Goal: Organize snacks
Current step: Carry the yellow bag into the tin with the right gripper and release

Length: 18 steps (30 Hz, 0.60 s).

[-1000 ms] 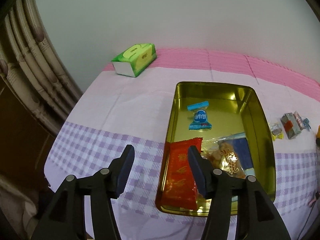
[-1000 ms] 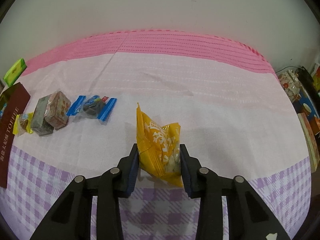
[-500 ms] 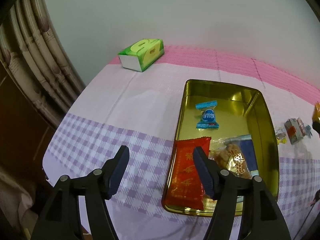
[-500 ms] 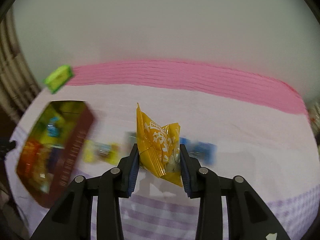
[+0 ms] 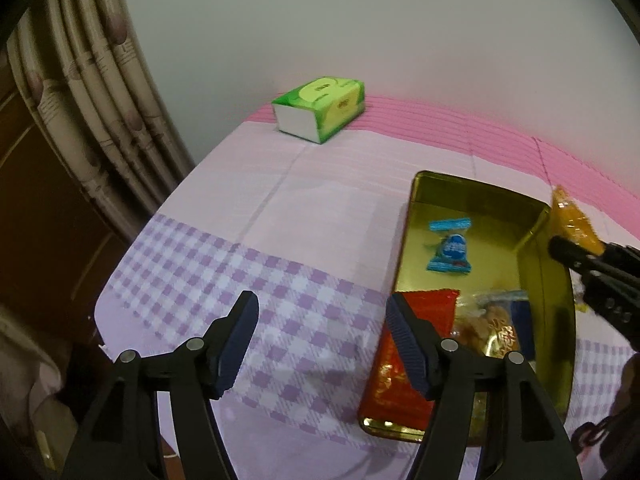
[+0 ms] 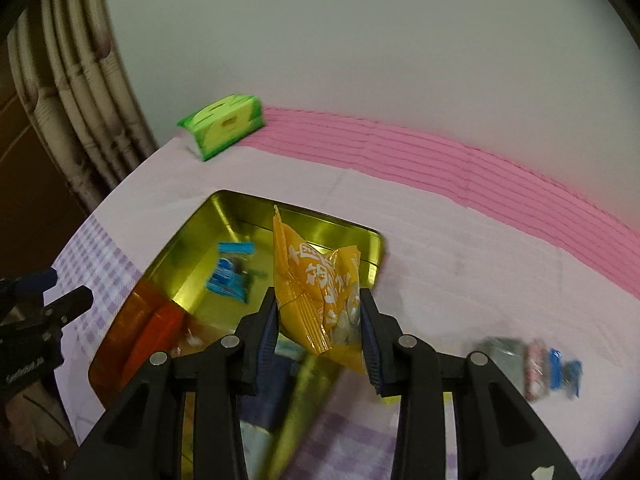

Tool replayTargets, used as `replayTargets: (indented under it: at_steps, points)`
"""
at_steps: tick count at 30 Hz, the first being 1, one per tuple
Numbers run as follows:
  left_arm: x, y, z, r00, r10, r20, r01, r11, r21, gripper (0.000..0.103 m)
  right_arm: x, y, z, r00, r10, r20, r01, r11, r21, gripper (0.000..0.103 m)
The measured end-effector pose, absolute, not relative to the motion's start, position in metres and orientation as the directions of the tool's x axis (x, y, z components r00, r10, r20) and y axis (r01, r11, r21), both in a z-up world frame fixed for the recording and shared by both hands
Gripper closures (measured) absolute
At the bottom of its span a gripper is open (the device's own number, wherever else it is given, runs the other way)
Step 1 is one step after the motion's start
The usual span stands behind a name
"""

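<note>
A gold tin [image 5: 412,216] lies on the checked tablecloth and holds a blue candy [image 5: 450,250], a red packet [image 5: 400,380] and a clear packet of brown snacks [image 5: 496,328]. My left gripper [image 5: 322,304] is open and empty above the cloth, just left of the tin's near corner. My right gripper [image 6: 319,300] is shut on a yellow snack packet [image 6: 316,276], held upright over the tin [image 6: 188,240] near its right wall. In the left wrist view the yellow packet [image 5: 572,220] shows at the right edge. The left gripper [image 6: 66,290] shows at the left edge of the right wrist view.
A green tissue pack [image 5: 320,108] sits at the far left corner of the table by a curtain [image 5: 100,100]. Several small wrapped snacks [image 6: 532,364] lie on the cloth right of the tin. The table's edge runs close on the left.
My right gripper has swung left with the yellow packet, from over the bare cloth to over the tin. My left gripper has opened wider and shifted left off the tin.
</note>
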<state>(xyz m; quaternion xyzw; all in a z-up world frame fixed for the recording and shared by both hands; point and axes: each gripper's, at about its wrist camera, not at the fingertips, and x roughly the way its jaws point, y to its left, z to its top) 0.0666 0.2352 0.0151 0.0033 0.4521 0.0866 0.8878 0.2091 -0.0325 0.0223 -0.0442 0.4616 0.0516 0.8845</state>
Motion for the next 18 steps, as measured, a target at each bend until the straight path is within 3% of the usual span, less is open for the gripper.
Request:
replayTargets:
  at_steps: [18]
  points:
    - [0.071,0.252,0.011,0.554,0.177,-0.814,-0.215,0.974,0.065,0.036,0.229,-0.015,-0.015,0.487,0.010,-0.873,-0.182,0.979,-0.090,0.066]
